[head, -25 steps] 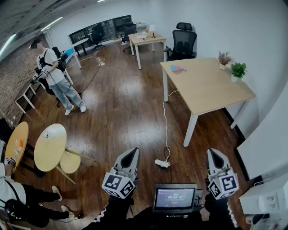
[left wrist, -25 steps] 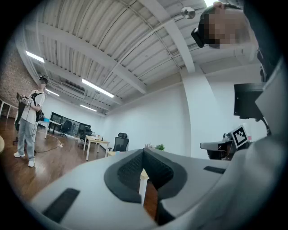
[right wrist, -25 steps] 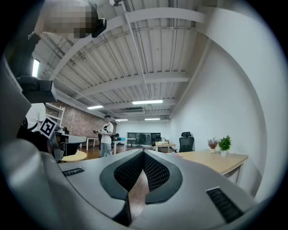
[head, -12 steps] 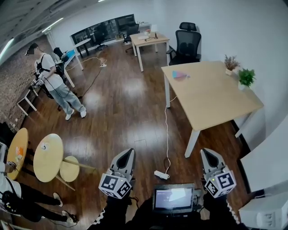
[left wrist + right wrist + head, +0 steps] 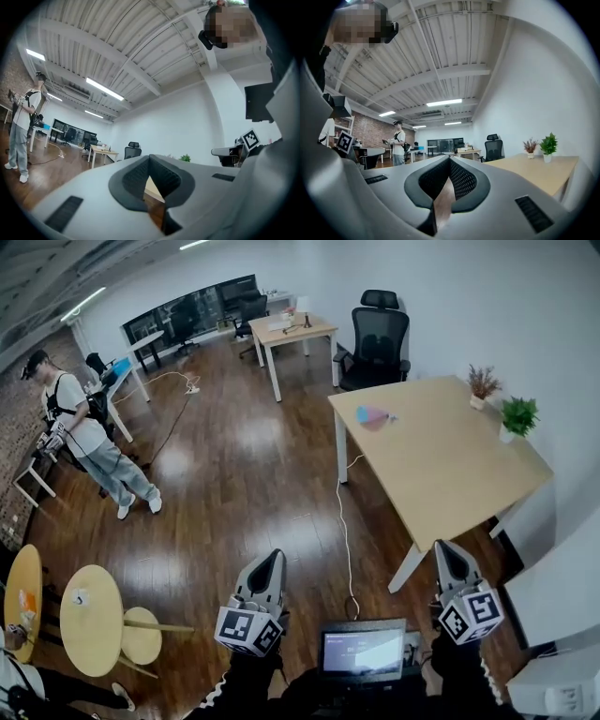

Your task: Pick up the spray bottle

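A small pink and blue object [image 5: 375,416], apparently the spray bottle, lies near the far left corner of the light wooden table [image 5: 441,474]. Both grippers are held low in the head view, well short of the table and pointing toward it. My left gripper [image 5: 270,559] has its jaws together with nothing between them, and the left gripper view shows the tips meeting [image 5: 150,159]. My right gripper [image 5: 444,547] is shut and empty too, near the table's front leg, and its tips touch in the right gripper view [image 5: 450,159].
Two potted plants [image 5: 518,415] [image 5: 484,383] stand at the table's right edge. A black office chair [image 5: 380,334] sits behind it. A white cable [image 5: 343,512] runs across the wooden floor. A person [image 5: 84,442] stands at left, round tables [image 5: 91,620] lower left.
The whole view has advanced toward the wooden table, which is now nearer. The power strip on the floor has passed out of sight. Both grippers stayed shut and side by side.
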A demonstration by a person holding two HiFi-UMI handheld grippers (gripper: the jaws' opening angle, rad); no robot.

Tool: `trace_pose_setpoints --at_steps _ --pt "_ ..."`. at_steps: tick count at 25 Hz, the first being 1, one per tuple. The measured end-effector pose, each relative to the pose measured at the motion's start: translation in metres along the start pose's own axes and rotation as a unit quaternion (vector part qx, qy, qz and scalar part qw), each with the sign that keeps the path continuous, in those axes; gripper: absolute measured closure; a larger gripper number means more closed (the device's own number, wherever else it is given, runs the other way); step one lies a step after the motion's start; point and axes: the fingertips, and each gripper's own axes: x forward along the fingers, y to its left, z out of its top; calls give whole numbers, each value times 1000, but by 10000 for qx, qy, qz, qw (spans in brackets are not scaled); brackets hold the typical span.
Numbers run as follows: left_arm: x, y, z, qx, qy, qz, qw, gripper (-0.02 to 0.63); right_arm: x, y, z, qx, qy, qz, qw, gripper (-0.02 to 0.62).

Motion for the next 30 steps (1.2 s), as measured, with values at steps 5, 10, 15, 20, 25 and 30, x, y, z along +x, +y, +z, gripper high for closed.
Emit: trace_pose_setpoints --at_steps 5,10,15,20,25,30 --pt "95 51 4 61 37 -262 9996 606 104 -24 2 -11 -30 38 10000 595" --pt "226 83 -7 144 66 -298 9994 606 215 -106 -4 -19 -89 170 9998 595" --pt "370 102 -17 171 154 -272 9994 606 326 -209 -8 311 32 247 9992 595" --pt "493 158 -23 145 283 9 9995 606 437 -267 -28 468 281 522 9971 595" --pt "585 240 -28 151 484 -195 9985 606 542 -289 -40 503 392 422 9971 595" --pt "664 364 -36 -69 586 -948 9937 606 670 -266 -59 401 443 -156 9981 595"
